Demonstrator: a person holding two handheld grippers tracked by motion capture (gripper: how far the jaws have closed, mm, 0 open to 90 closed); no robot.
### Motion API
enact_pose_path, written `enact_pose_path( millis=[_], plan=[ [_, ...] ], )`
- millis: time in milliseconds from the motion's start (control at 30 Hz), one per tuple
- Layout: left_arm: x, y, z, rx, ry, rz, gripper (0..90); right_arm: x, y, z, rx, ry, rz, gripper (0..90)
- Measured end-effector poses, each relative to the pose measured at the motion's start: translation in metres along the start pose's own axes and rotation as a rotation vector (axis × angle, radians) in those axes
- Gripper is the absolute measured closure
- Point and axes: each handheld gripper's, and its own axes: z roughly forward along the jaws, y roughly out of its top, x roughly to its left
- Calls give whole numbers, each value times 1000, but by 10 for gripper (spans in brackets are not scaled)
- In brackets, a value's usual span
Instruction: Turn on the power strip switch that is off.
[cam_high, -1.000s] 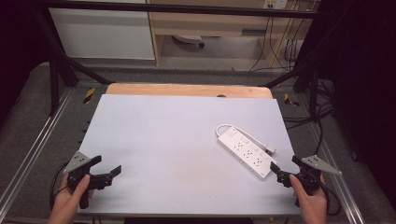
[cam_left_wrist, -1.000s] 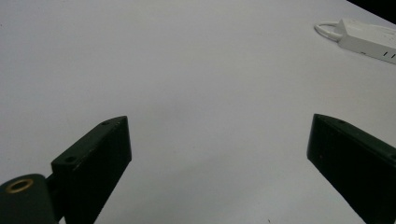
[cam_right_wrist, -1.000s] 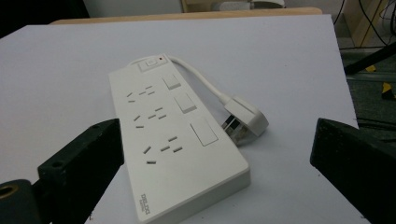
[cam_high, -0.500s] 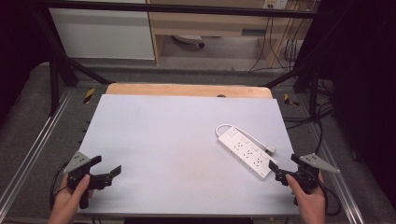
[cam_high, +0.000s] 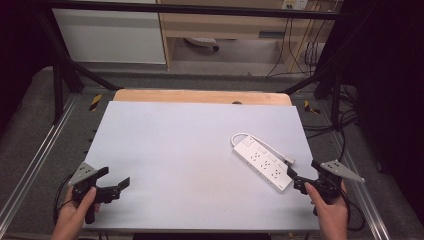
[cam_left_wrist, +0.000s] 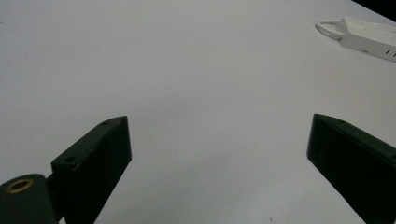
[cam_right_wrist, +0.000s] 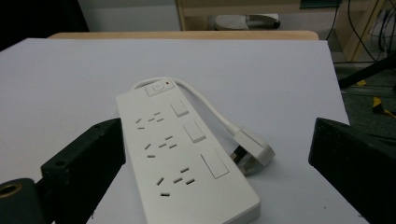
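Observation:
A white power strip (cam_high: 262, 161) lies flat on the right half of the pale table (cam_high: 190, 150), running diagonally, with its short white cord (cam_high: 241, 135) looped at the far end and its plug (cam_high: 289, 159) beside it. My right gripper (cam_high: 305, 172) is open just short of the strip's near end. In the right gripper view the strip (cam_right_wrist: 182, 154) and its plug (cam_right_wrist: 250, 149) lie between the wide-apart jaws of the gripper (cam_right_wrist: 217, 126). My left gripper (cam_high: 114, 178) is open over bare table at the near left. In its view (cam_left_wrist: 217, 123) the strip (cam_left_wrist: 369, 30) is far off.
A wooden board (cam_high: 200, 96) edges the table's far side. Metal rails (cam_high: 30, 170) run along the left, and a dark frame and cables (cam_high: 325, 125) stand at the right. A white cabinet (cam_high: 110, 35) is behind the table.
My right gripper has crept slightly forward and left, closer to the power strip's near end. The left gripper has stayed put.

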Motion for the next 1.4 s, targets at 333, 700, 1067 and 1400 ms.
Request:
enact_pose_path(
  millis=[333, 700, 1067, 1400],
  plan=[
    [0, 0, 0, -1, 0, 1, 65, 3, 15, 1, -22, 8, -14, 84],
    [0, -1, 1, 4, 3, 2, 65, 4, 24, 7, -16, 20, -34, 171],
    [0, -1, 1, 4, 2, 1, 65, 9, 28, 14, -10, 60, -60, 325],
    [0, -1, 1, 5, 4, 5, 65, 10, 27, 23, 5, 75, -81, 549]
  ],
)
